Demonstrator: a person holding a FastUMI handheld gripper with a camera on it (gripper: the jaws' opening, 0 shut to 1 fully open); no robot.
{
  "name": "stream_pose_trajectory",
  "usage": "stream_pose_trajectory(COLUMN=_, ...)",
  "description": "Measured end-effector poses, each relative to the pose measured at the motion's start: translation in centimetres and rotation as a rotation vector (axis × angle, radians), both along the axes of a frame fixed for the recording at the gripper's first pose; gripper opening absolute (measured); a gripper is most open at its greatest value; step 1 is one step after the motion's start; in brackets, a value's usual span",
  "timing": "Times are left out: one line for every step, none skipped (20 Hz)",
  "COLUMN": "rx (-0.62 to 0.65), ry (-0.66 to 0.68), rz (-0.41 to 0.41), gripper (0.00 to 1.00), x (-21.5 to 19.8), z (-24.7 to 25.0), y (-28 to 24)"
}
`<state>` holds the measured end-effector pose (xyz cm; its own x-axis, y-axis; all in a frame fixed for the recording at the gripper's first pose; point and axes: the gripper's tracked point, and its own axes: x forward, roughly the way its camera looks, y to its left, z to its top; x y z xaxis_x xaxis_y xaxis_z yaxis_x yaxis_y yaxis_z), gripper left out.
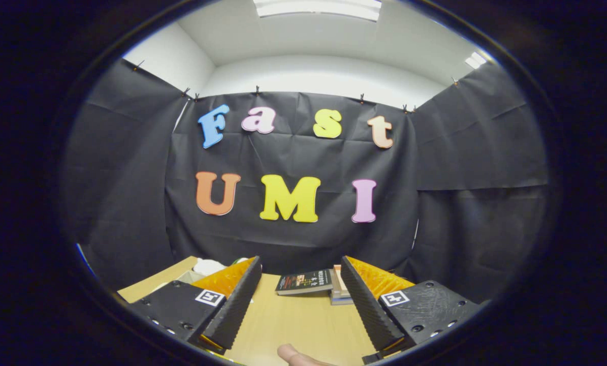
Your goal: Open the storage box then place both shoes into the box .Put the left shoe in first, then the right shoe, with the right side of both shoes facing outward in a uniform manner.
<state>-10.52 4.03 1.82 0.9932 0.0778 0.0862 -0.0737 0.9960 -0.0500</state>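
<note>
My gripper (300,277) stands open above the wooden table (298,320), its two fingers spread wide with nothing between them. Behind the left finger (234,300) I see a white rounded thing (208,266), possibly a shoe, mostly hidden. A pale box-like edge (189,277) shows beside it; I cannot tell whether it is the storage box.
A dark book (305,282) lies flat on the table just beyond the fingers, next to a small stack of books (338,290) by the right finger. A person's fingertip (295,356) pokes in at the near table edge. Black cloth walls close off the back and sides.
</note>
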Motion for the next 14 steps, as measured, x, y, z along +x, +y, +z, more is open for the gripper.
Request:
stream_pose_trajectory(rx=0.007, ry=-0.002, rz=0.003, gripper=0.95, x=-0.1, z=0.2, y=0.1)
stream_pose_trajectory(rx=0.009, ry=-0.005, rz=0.004, gripper=0.96, x=0.0, z=0.4, y=0.2)
stream_pose_trajectory(rx=0.005, ry=-0.016, rz=0.002, gripper=0.96, x=0.0, z=0.6, y=0.1)
stream_pose_trajectory(rx=0.001, ry=-0.024, rz=-0.001, gripper=0.96, x=0.1, z=0.7, y=0.2)
stream_pose_trajectory(rx=-0.001, ry=-0.023, rz=0.001, gripper=0.96, x=0.1, z=0.5, y=0.2)
stream_pose_trajectory(rx=0.000, ry=-0.014, rz=0.000, gripper=0.96, x=0.1, z=0.1, y=0.3)
stream_pose_trajectory(rx=0.003, ry=-0.004, rz=-0.002, gripper=0.96, x=0.2, z=-0.3, y=0.2)
stream_pose_trajectory(rx=0.005, ry=0.006, rz=-0.006, gripper=0.95, x=0.4, z=-0.6, y=0.2)
stream_pose_trajectory(rx=0.005, ry=0.010, rz=-0.011, gripper=0.96, x=0.5, z=-0.6, y=0.2)
stream_pose_trajectory(rx=0.004, ry=0.011, rz=-0.014, gripper=0.96, x=0.5, z=-0.5, y=0.2)
stream_pose_trajectory(rx=0.003, ry=0.010, rz=-0.017, gripper=0.96, x=0.6, z=-0.5, y=0.3)
stream_pose_trajectory(rx=0.003, ry=0.008, rz=-0.023, gripper=0.96, x=0.7, z=-0.6, y=0.2)
stream_pose_trajectory(rx=0.003, ry=0.008, rz=-0.023, gripper=0.96, x=0.7, z=-0.6, y=0.4)
stream_pose_trajectory(rx=0.004, ry=0.005, rz=-0.023, gripper=0.96, x=0.6, z=-0.4, y=0.4)
